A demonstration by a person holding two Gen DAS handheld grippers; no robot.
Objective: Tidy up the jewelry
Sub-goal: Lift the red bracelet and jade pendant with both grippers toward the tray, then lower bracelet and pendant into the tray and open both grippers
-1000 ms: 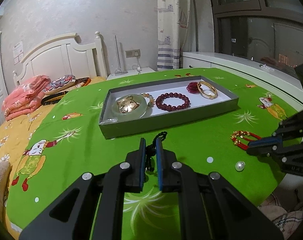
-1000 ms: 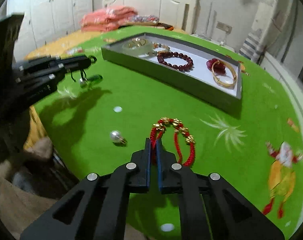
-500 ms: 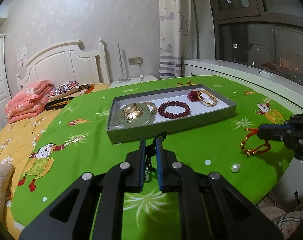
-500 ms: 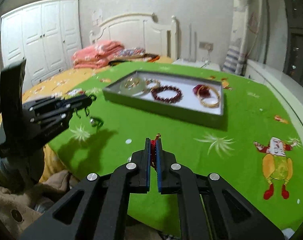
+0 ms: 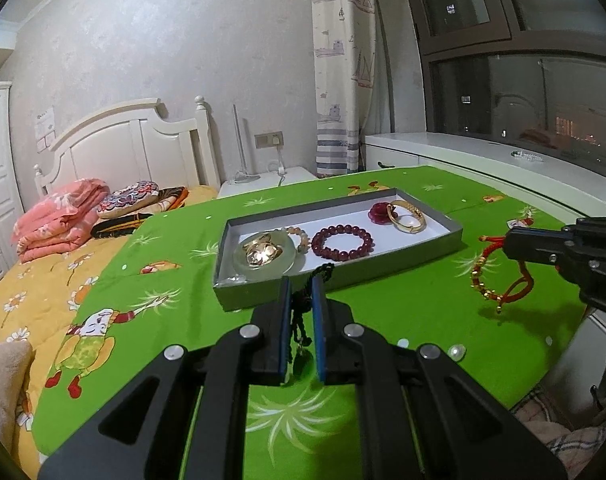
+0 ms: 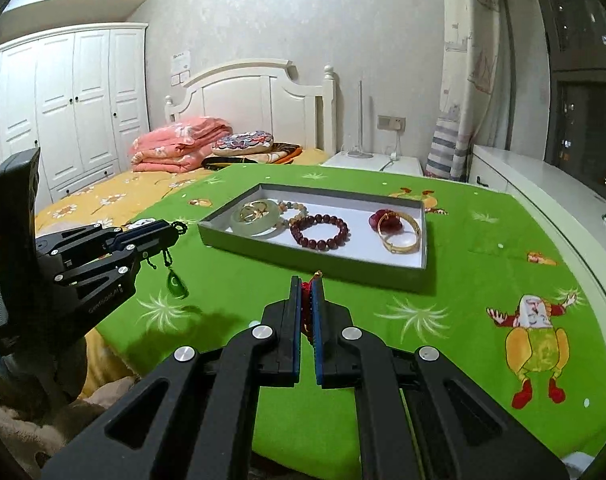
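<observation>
Carrying step: left gripper [image 5: 301,300] clamped on black-cord pendant [image 6: 177,282], right gripper [image 6: 307,298] clamped on red bracelet [image 5: 499,276], both lifted. Next: lowering into grey tray [image 5: 383,264], frame centre.

My right gripper [image 6: 307,300] is clamped on a red cord bracelet [image 6: 308,286], held above the green worktop [image 6: 483,280]. Grey tray [image 6: 315,258] just ahead w/ jade bangle [image 6: 255,222], dark red bead bracelet [image 6: 320,232], gold bangle [image 6: 399,232]. At left, my left gripper [image 6: 174,231] pinches a black cord, green pendant [image 6: 176,284] dangling off it.
</observation>
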